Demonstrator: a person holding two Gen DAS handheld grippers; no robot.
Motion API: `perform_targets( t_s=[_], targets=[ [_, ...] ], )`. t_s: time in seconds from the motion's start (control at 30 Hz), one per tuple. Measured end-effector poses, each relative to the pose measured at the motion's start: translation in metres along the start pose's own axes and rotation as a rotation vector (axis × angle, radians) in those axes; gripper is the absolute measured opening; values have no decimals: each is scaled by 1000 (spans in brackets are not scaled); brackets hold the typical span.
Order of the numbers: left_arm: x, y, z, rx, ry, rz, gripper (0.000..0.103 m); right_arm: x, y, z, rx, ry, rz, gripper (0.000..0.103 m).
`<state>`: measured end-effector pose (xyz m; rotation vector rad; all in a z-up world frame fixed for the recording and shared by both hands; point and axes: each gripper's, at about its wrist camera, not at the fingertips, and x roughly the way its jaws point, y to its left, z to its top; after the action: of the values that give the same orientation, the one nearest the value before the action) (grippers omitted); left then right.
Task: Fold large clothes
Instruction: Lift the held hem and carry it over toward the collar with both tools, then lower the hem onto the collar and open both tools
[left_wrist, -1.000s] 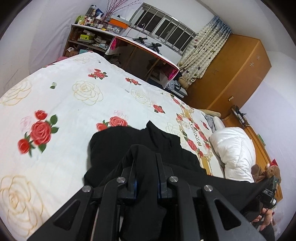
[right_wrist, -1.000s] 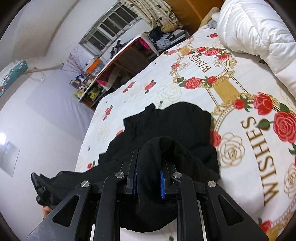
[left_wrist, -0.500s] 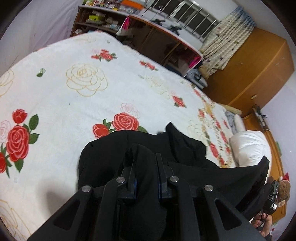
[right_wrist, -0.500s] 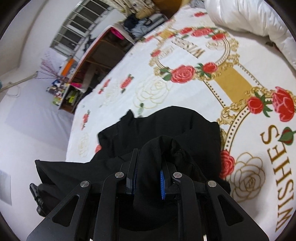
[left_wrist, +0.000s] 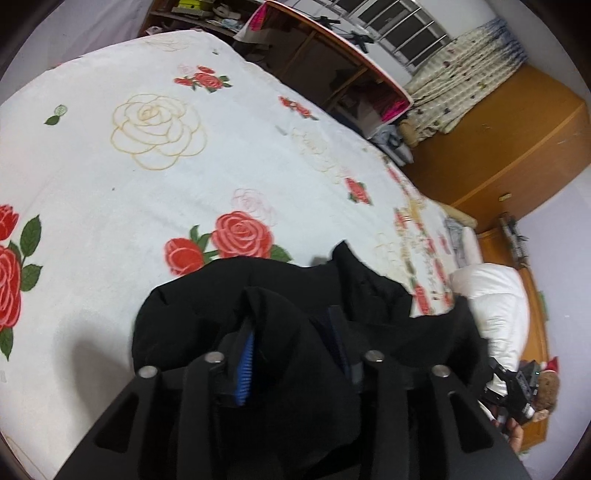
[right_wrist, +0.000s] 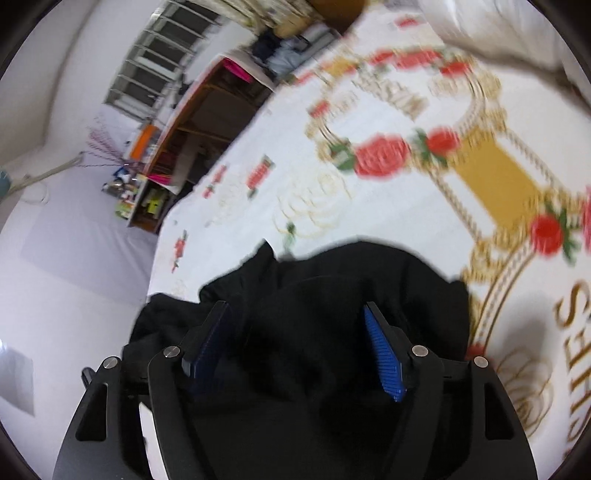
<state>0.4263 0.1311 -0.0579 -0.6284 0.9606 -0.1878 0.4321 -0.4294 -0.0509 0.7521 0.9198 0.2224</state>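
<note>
up close, the right gripper (right_wrist: 295, 354) has its blue-padded fingers (right_wrist: 384, 358) spread wide apart, released — a mound of the black garment (right_wrist: 332, 295) sits loose between them, not pinched. the left gripper (left_wrist: 291, 350) has its jaws parted too, less widely; a fold of the same black garment (left_wrist: 229, 295) drapes over and between the fingers (left_wrist: 245, 363), hiding most of the right-hand one, and nothing is clamped on it.

outward from the fingers, the garment lies bunched in a dark heap on the bed cover (left_wrist: 110, 192), a white spread printed with red and outlined cream roses. in the right wrist view the cover (right_wrist: 369, 92) also shows a gold frame and part of large gold lettering at the right edge; that view is blurred.

beyond the heap, in the left wrist view, a white duvet (left_wrist: 495, 295) is piled at the far right end of the bed, partly cut off by a raised flap of black cloth. past it a hand (left_wrist: 515, 434) grips dark hardware at the frame's edge — too small to make out further. along the far wall stand a wooden desk (left_wrist: 332, 55), a barred window (left_wrist: 402, 22), patterned curtains (left_wrist: 465, 70) and an orange-brown wardrobe (left_wrist: 517, 140).
</note>
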Motion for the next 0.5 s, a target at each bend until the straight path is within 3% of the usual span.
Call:
perform_targets(
  t_s=[0.2, 0.27, 0.33, 0.4, 0.5],
  targets=[
    [-25, -2, 4, -18, -21, -92, 60, -31, 11, 4, -97, -102, -2, 72],
    [-39, -1, 5, -8, -93, -109, 75, -29, 8, 1, -106, -102, -15, 72],
    [-54, 2, 7, -2, -161, -130, 81, -23, 1, -3, -107, -88, -28, 72],
    [-57, 1, 8, 27, -186, -96, 84, -11, -7, -7, -103, -62, -44, 72],
    [-41, -4, 6, 105, -147, -12, 84, 6, -15, -14, -113, -30, -56, 72]
  ],
)
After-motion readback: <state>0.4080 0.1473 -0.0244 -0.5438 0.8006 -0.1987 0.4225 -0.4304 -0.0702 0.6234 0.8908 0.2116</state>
